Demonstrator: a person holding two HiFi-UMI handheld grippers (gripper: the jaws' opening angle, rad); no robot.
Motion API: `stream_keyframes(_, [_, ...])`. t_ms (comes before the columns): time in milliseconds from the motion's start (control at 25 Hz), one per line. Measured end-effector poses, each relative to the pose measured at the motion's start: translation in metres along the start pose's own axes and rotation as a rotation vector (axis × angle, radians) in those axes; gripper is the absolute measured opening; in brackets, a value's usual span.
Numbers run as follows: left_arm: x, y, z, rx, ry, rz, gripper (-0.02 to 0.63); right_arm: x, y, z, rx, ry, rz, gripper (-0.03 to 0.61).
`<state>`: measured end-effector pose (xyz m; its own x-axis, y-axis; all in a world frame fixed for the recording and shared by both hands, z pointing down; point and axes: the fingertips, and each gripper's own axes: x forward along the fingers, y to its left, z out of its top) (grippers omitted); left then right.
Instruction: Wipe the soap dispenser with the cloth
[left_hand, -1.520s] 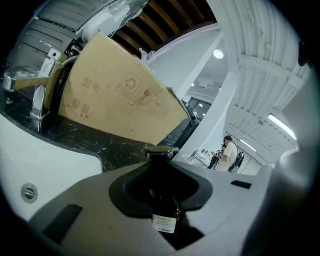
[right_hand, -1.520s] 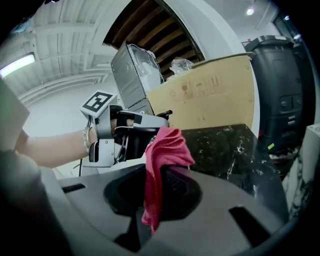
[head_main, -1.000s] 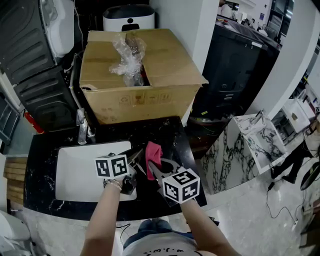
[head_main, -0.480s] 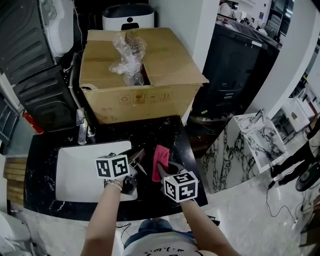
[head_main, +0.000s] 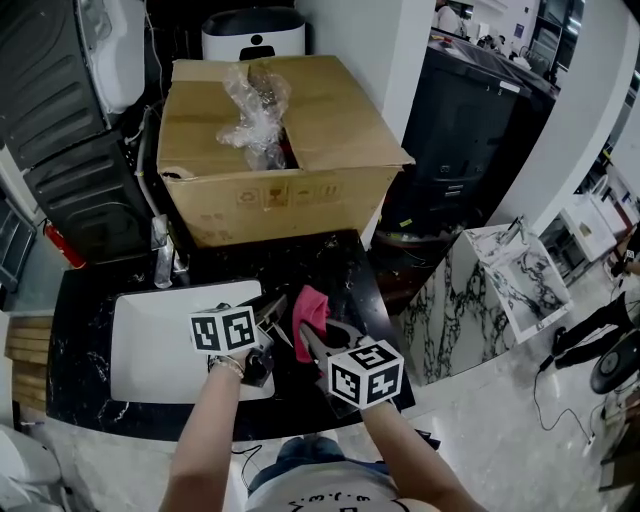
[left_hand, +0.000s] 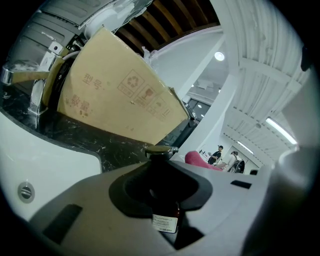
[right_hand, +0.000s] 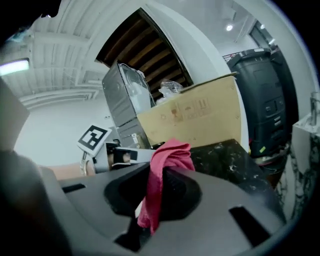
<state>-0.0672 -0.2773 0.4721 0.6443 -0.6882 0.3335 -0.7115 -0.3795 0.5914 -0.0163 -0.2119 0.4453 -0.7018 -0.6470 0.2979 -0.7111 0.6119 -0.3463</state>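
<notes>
A dark brown pump-top soap dispenser bottle (left_hand: 162, 200) is being gripped roughly upright by the left gripper (left_hand: 161, 170). Its fingers (left_hand: 100, 220) are being kept narrowly apart and pressed on the bottle body, near the edge of the white rectangular sink basin (head_main: 150, 345). A crumpled pink-red fabric cloth (right_hand: 167, 160) is being clamped by the right gripper (right_hand: 160, 177), whose fingers (right_hand: 240, 215) are being closed on it. The cloth is being held just beside the dispenser's pump head, over the black marble bench (head_main: 335, 265). Contact between them cannot be confirmed. A large brown cardboard box (head_main: 270, 150) is standing behind the sink.
</notes>
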Motion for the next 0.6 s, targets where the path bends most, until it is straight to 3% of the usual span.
stream_keyframes(120, [0.000,0.000,0.000,0.002,0.003,0.001,0.094,0.016,0.016,0.001,-0.017,0.022,0.055,0.051])
stream_keyframes(600, [0.000,0.002,0.001,-0.002,0.007,-0.006,0.095,0.000,-0.022,-0.066,-0.016,0.256,-0.110,0.051])
